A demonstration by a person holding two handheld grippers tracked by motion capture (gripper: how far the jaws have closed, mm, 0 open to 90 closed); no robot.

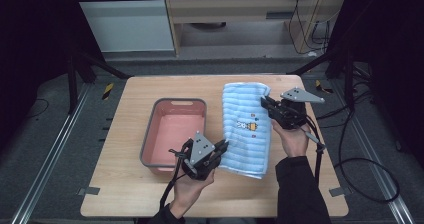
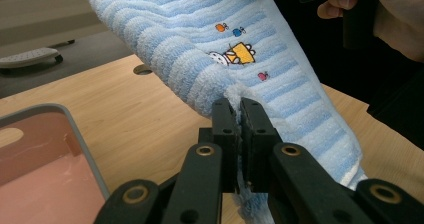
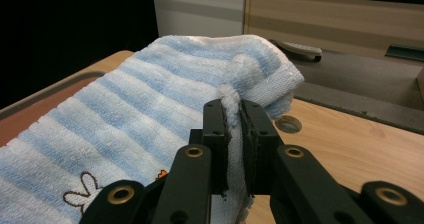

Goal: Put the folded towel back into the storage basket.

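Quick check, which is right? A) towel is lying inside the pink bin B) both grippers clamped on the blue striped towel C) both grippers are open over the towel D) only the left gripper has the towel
B: the left gripper and the right gripper each have their jaws shut on an edge of the blue striped towel, which is beside the pink bin, not in it.

Black claws point(image 1: 224, 146) — dark sleeves point(image 1: 300, 189)

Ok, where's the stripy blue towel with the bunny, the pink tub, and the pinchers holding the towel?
Blue-and-white striped terry towel point(image 1: 245, 109): high view, its striped middle.
Pink plastic tub with grey rim point(image 1: 148, 134): high view, its left rim.
Left gripper point(image 2: 239, 115): left gripper view, between jaw tips.
Right gripper point(image 3: 234, 115): right gripper view, between jaw tips.
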